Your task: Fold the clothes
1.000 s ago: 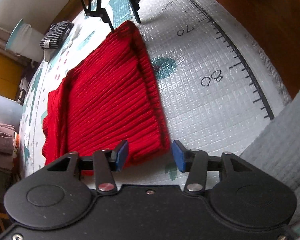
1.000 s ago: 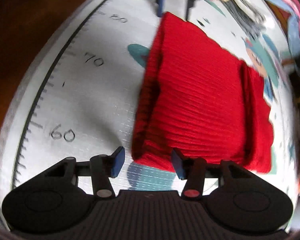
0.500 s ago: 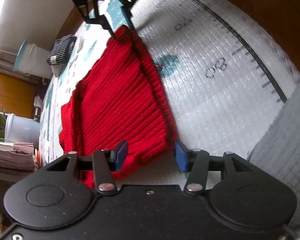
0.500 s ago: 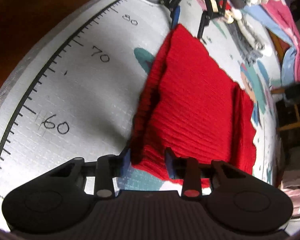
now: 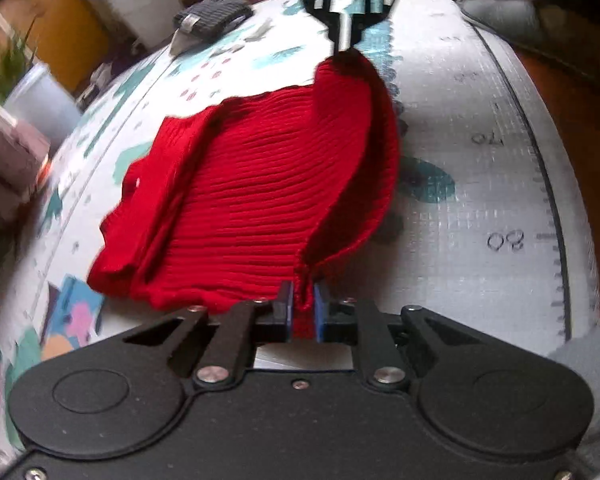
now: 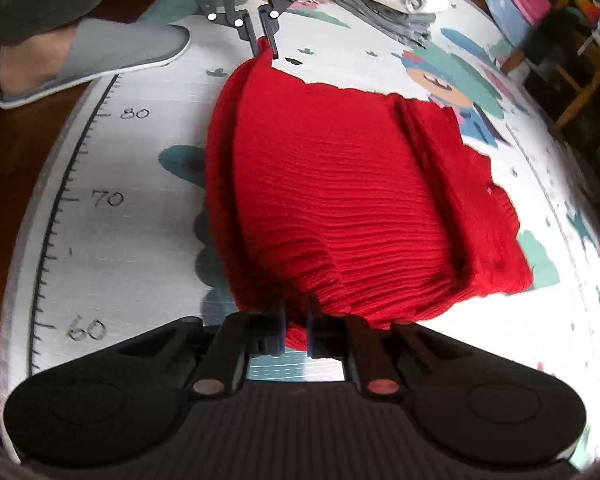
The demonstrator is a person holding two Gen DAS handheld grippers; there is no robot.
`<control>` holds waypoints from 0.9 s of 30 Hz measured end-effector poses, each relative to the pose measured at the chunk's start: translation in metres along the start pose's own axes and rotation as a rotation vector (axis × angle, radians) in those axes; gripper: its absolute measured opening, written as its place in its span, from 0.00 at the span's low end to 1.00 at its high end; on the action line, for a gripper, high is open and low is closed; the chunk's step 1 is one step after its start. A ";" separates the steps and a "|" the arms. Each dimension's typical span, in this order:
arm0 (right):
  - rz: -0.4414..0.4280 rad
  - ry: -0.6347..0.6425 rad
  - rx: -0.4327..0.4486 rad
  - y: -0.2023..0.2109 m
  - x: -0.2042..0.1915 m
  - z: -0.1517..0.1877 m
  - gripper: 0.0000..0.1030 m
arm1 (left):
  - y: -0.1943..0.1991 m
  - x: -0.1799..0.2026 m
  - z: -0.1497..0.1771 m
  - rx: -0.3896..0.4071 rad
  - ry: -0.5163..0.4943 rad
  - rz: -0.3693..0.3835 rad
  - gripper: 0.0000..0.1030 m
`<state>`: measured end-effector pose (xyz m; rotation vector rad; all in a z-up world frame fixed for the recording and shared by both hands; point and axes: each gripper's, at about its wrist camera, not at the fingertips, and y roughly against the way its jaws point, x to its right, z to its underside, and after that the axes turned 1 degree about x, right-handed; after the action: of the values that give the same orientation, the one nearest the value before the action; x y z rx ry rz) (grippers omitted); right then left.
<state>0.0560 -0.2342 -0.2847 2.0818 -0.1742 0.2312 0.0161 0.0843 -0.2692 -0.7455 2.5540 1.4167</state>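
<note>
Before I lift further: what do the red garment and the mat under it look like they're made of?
Red sweater: looks like a soft rib knit, matte, wool or acrylic, I cannot tell which; fine parallel ribs run across it and it drapes and bunches where both grippers pinch it. Play mat: looks like foam with a printed plastic skin, slightly glossy; a fine embossed grid, printed ruler numbers and cartoon figures show.

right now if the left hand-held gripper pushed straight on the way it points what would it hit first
The red sweater itself: the left hand-held gripper is already shut on its near corner, and the knit fills the line ahead. Beyond it, probably the play mat.
</note>
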 end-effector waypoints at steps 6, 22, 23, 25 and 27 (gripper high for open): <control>-0.079 -0.315 0.037 0.007 0.055 0.000 0.10 | -0.003 -0.054 0.006 -0.009 0.332 0.055 0.10; -0.308 -1.328 0.186 -0.020 0.177 0.095 0.51 | -0.027 -0.143 0.087 0.116 1.262 0.229 0.45; -0.302 -1.337 0.195 -0.016 0.174 0.099 0.51 | -0.021 -0.139 0.091 0.143 1.283 0.235 0.48; -0.273 -1.267 0.179 -0.006 0.162 0.094 0.53 | -0.009 -0.129 0.093 0.175 1.267 0.237 0.49; -0.233 -1.141 0.149 0.004 0.146 0.082 0.53 | 0.002 -0.111 0.086 0.148 1.157 0.195 0.49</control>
<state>0.2045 -0.3119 -0.2874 2.1235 -0.5931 -1.1342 0.1013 0.1960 -0.2770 -1.6971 3.5525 0.9049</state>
